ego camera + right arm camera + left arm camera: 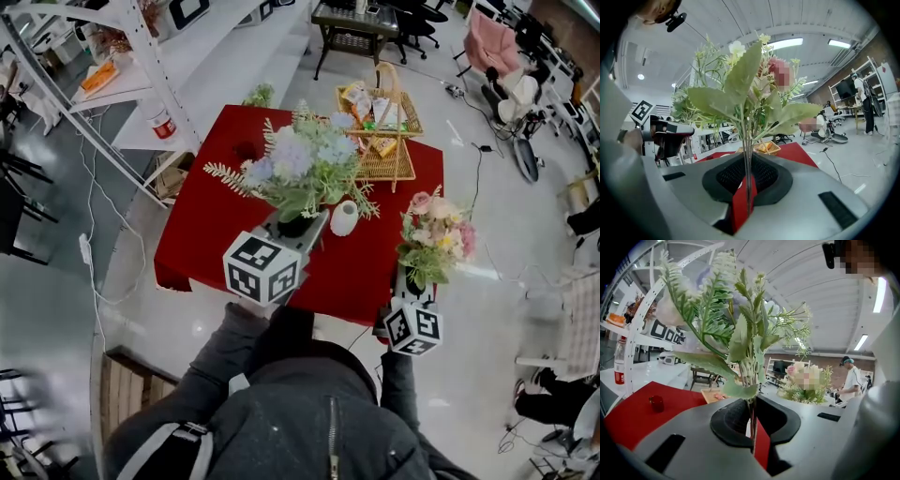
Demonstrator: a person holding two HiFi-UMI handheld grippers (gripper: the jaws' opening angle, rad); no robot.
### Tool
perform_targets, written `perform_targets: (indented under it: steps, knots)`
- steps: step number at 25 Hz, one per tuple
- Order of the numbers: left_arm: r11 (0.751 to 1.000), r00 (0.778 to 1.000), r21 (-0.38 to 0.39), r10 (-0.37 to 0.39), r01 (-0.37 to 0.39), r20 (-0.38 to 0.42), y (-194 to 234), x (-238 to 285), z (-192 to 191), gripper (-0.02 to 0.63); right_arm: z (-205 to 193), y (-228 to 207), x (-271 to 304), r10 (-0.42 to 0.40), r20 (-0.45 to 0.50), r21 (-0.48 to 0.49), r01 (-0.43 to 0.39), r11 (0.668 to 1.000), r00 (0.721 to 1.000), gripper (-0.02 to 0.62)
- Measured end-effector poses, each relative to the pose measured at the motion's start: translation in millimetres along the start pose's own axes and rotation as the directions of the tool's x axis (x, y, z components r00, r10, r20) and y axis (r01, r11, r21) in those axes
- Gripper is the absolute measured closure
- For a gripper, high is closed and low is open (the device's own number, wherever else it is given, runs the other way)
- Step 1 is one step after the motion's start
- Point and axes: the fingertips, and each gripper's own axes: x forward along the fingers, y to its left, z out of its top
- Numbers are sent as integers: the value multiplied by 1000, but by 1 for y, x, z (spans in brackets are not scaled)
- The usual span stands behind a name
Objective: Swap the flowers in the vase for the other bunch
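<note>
Red table (206, 234), white vase (344, 217), a blue-lilac bunch (300, 159) and a pink bunch (438, 230).

**Clearance over the red surface (202, 230)**
Open: bare cloth along the left side and at the front right corner. Blocked: a wicker basket (380, 141) fills the far right corner. The lilac bunch (300, 164), clamped in the left tongs (295, 225), spreads over the centre, its sprigs reaching the white vase (345, 217) just beside it. The pink bunch (436, 239), clamped in the right tongs (412, 281), hangs off the right edge.
</note>
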Motion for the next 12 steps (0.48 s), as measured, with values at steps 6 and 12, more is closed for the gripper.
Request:
perform_targets:
  steps: [6, 12]
  knots:
    - [999, 999, 32, -29, 30, -20, -2, 6, 11, 577, 0, -2, 1, -7, -6, 2, 7, 1000, 1000, 563]
    - [998, 999, 48, -34, 35, -18, -2, 11, 19, 577, -1, -2, 2, -9, -7, 8, 9, 1000, 1000, 563]
